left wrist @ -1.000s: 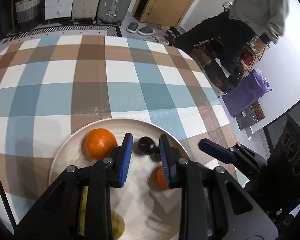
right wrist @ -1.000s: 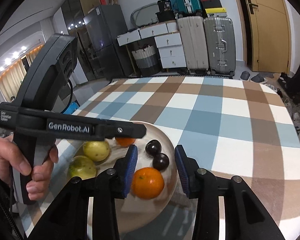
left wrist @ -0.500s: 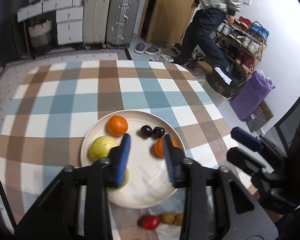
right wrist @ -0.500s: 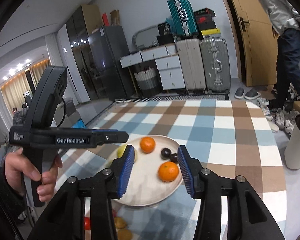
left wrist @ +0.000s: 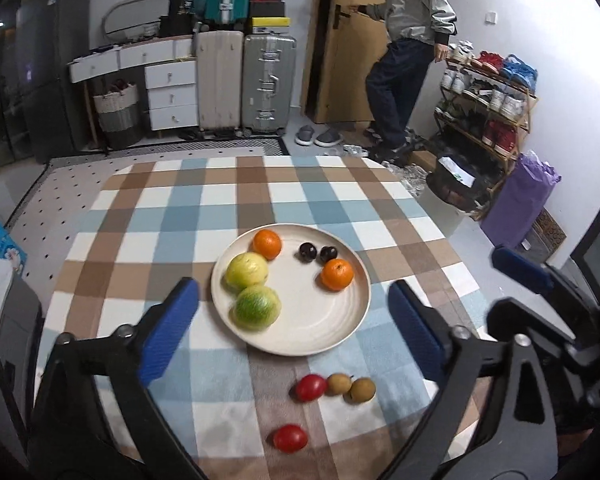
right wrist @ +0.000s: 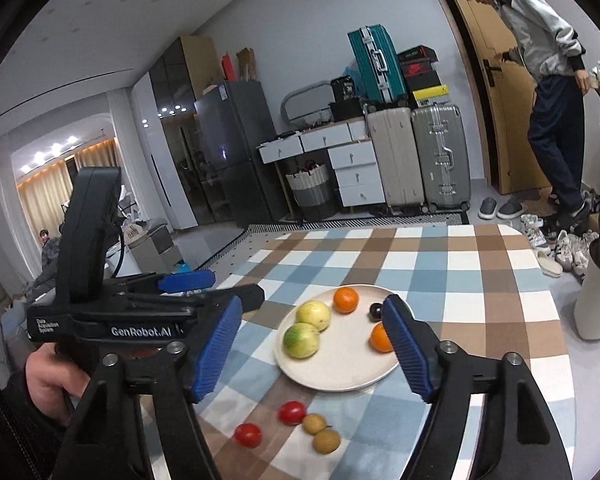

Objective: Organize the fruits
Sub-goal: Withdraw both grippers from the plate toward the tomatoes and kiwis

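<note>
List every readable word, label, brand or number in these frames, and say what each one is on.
"GenRobot.AI": white lettering on the side of the left gripper, seen in the right wrist view.
Small white label at that body's left end: seems to read "Data Acquisition System", too small to be sure.
Red logo on a black shoebox above the suitcases: too blurred to read.
Nothing else is legible.

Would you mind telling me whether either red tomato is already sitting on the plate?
No, both red tomatoes lie on the checked cloth in front of the plate, beside two small brown fruits.
</note>
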`<state>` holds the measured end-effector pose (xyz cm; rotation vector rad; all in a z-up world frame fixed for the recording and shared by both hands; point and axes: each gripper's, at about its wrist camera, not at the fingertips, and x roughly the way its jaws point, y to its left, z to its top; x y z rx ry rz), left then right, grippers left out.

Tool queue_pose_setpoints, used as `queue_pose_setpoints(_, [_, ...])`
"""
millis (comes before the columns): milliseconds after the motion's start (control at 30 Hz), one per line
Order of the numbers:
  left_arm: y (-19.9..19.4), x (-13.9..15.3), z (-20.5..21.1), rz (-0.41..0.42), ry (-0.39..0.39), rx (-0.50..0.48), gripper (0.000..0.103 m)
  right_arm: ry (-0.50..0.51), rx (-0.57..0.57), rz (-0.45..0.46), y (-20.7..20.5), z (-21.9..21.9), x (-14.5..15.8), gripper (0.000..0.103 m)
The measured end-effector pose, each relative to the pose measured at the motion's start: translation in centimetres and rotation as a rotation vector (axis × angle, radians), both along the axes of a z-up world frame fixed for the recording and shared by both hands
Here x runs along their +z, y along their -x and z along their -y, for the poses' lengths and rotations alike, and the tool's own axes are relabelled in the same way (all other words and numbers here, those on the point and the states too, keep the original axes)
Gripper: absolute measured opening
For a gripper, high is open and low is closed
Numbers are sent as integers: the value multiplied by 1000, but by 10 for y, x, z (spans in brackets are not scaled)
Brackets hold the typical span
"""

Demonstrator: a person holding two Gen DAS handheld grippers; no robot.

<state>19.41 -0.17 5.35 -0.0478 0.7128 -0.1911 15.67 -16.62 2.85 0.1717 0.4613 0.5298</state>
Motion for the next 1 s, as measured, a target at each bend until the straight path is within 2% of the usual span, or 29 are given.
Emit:
queue_pose_setpoints(67, [14, 2, -4, 19, -2, 17, 102, 8, 0, 14, 10, -3, 4, 90])
queue_pose_setpoints(233, [40, 0, -19, 28, 25, 52, 102, 4, -7, 32, 33, -8, 7, 99])
queue_pose_setpoints(567, [69, -36, -54, -19, 77, 137, 102, 36, -38, 28, 59, -10, -7, 101])
queue_pose_setpoints(700, [80, -57, -64, -37, 53, 213, 102, 41, -49, 21, 65, -8, -18, 102])
queue_pose_setpoints(833, [87, -80, -68, -54, 38, 221, 102, 46, -57, -17, 64, -7, -33, 103])
queue_pose_setpoints(1000, [87, -106, -62, -92, 55, 172, 102, 57, -77, -49, 62, -8, -55, 103])
